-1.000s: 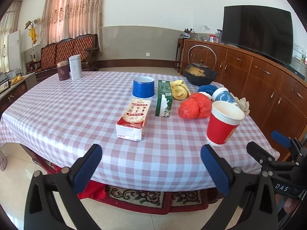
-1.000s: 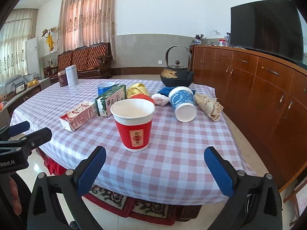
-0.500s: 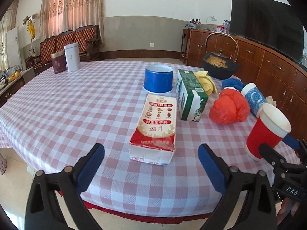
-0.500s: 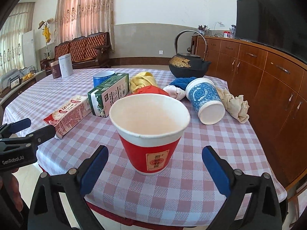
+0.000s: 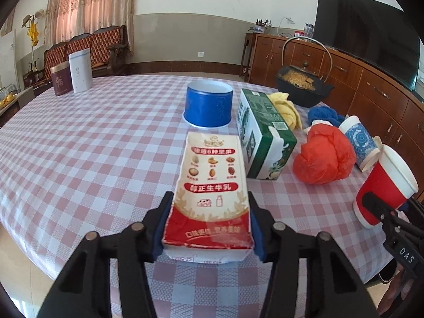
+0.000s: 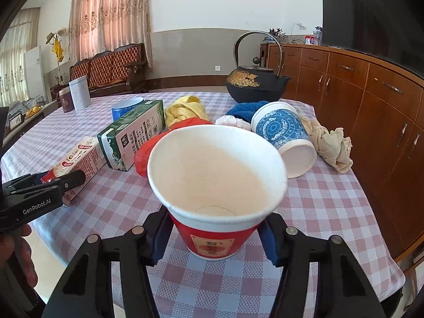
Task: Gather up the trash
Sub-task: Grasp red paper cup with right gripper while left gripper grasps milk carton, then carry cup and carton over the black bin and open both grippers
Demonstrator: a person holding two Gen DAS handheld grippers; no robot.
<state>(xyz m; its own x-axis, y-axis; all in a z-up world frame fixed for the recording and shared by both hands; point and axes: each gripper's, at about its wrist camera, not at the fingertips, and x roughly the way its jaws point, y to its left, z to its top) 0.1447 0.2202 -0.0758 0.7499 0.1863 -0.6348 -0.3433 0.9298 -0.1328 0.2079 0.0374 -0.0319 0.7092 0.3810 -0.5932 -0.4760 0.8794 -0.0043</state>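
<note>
Glossy rectangular milk carton, tapered red paper cup, checked tablecloth

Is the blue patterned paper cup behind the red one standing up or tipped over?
Tipped over. The blue patterned cup lies on its side on the checked tablecloth, its white base facing the right wrist camera.

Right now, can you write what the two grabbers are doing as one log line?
left gripper: closing around red milk carton | right gripper: closing around red paper cup | both on table
</note>
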